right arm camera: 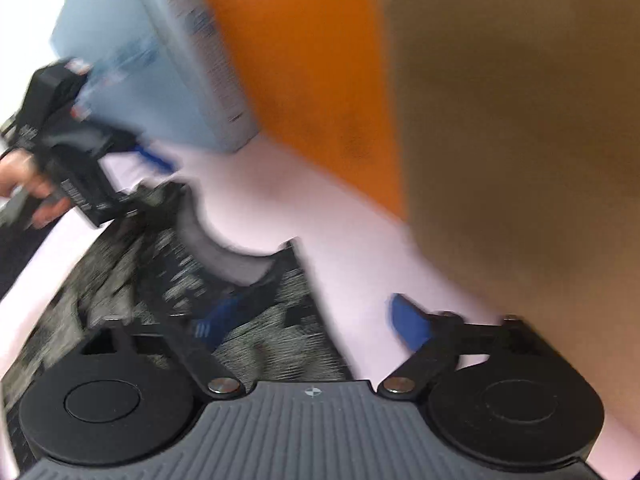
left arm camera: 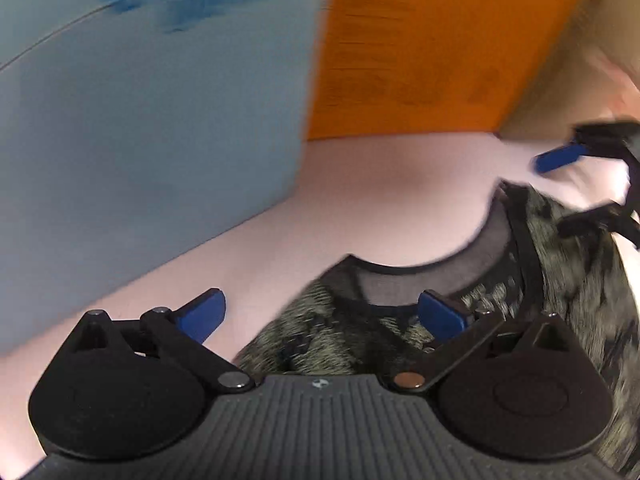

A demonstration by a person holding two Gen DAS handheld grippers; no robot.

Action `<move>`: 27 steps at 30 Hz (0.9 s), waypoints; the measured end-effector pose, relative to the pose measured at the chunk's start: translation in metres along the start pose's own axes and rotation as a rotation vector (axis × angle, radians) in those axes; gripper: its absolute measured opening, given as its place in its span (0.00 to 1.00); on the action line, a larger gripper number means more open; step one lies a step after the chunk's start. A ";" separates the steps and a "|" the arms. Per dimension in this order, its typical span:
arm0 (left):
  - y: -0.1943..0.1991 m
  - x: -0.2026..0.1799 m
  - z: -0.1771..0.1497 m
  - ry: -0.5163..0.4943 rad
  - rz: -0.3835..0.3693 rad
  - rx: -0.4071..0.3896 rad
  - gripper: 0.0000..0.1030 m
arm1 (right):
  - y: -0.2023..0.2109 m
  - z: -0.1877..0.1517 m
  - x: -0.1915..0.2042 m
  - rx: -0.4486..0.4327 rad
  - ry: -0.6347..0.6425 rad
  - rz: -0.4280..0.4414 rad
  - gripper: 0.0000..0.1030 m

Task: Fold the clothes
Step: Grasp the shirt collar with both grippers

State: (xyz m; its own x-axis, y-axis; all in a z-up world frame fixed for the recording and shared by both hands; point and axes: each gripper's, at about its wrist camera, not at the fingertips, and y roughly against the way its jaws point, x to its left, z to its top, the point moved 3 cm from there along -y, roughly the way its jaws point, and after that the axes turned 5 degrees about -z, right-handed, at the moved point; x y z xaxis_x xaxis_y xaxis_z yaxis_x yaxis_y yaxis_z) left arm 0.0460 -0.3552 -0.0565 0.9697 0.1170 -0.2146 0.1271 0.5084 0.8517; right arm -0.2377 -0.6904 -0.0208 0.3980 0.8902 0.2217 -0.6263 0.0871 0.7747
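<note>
A pale pink table holds a soft, light, floppy grey-and-black patterned shirt at 5 o'clock. Both shoulders by the collar look easiest to grab. Left gripper jaws are wide apart; right gripper jaws apart, holding nothing.

Two close wrist views, angled down onto one shared camouflage shirt neckline.

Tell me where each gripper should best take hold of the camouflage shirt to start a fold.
Probably at the two shoulder edges either side of the neckline, coming from above at the collar end. The camouflage shirt lies flat on the pale table, collar toward the boxes. The left gripper and right gripper already straddle those corners, open.
</note>
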 end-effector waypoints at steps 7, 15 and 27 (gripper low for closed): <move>0.002 -0.007 0.001 -0.058 -0.070 0.007 0.83 | -0.004 0.001 0.006 0.014 0.068 0.031 0.32; 0.012 0.013 0.000 0.038 -0.127 0.110 0.04 | -0.006 0.002 0.014 0.043 0.136 0.011 0.12; 0.051 -0.001 -0.003 0.076 -0.153 0.021 0.03 | 0.028 0.001 0.023 -0.058 0.109 0.037 0.02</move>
State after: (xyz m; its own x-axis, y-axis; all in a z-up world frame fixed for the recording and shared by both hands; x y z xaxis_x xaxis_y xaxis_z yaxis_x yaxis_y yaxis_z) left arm 0.0509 -0.3267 -0.0146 0.9201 0.1038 -0.3777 0.2777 0.5070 0.8160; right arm -0.2452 -0.6675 0.0062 0.3005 0.9364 0.1816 -0.6784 0.0760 0.7308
